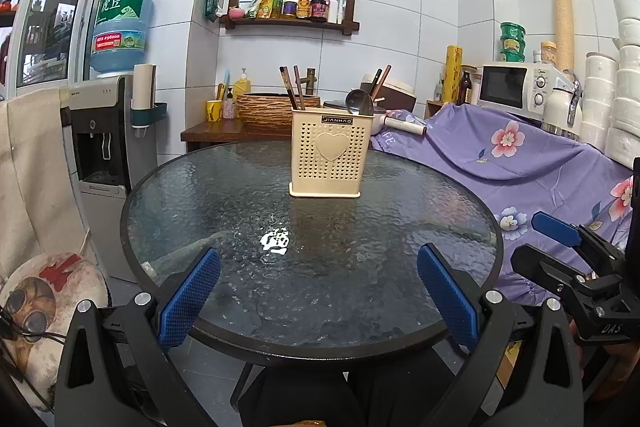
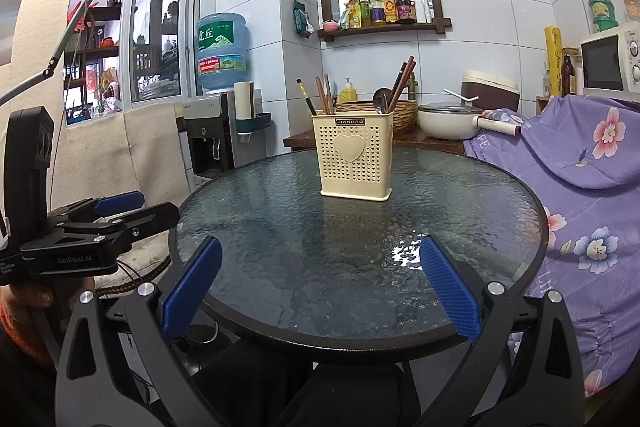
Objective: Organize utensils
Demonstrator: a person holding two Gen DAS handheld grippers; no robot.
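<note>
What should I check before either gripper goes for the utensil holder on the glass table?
1. Left gripper open and holding nothing: ok.
2. Right gripper open and holding nothing: ok.
3. Utensil holder upright on the glass table: ok.
4. Chopsticks and spoon standing inside the holder: ok.
5. Loose utensils left on the tabletop: none visible, ok.
6. How the holder's inner compartments divide the utensils: cannot tell, its front wall hides them.
</note>
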